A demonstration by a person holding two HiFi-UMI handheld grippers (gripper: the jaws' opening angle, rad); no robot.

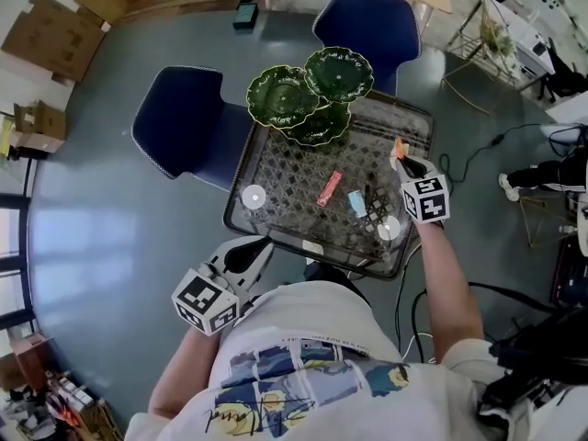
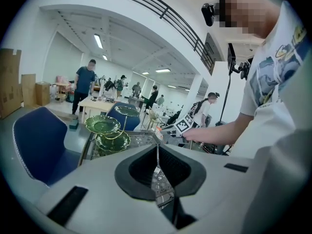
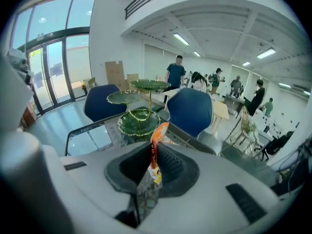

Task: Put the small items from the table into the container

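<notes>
Orange packet (image 3: 155, 145) pinched in the right tool (image 1: 401, 161) over the surface (image 1: 276, 177), left tool (image 1: 260, 248) closed on nothing, green tiered dish (image 1: 308, 95) looks bare, pink packet (image 1: 330, 188), blue packet (image 1: 357, 202) and discs (image 1: 253, 197) left to go.

Green plates (image 1: 308, 95), blue chairs (image 1: 184, 118), a lattice-patterned grey table (image 1: 289, 180), an orange packet (image 3: 157, 133), and a seemingly pink packet (image 1: 330, 189).

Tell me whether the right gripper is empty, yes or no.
No. In the right gripper view, the right gripper has its jaws shut on an orange packet.
</notes>
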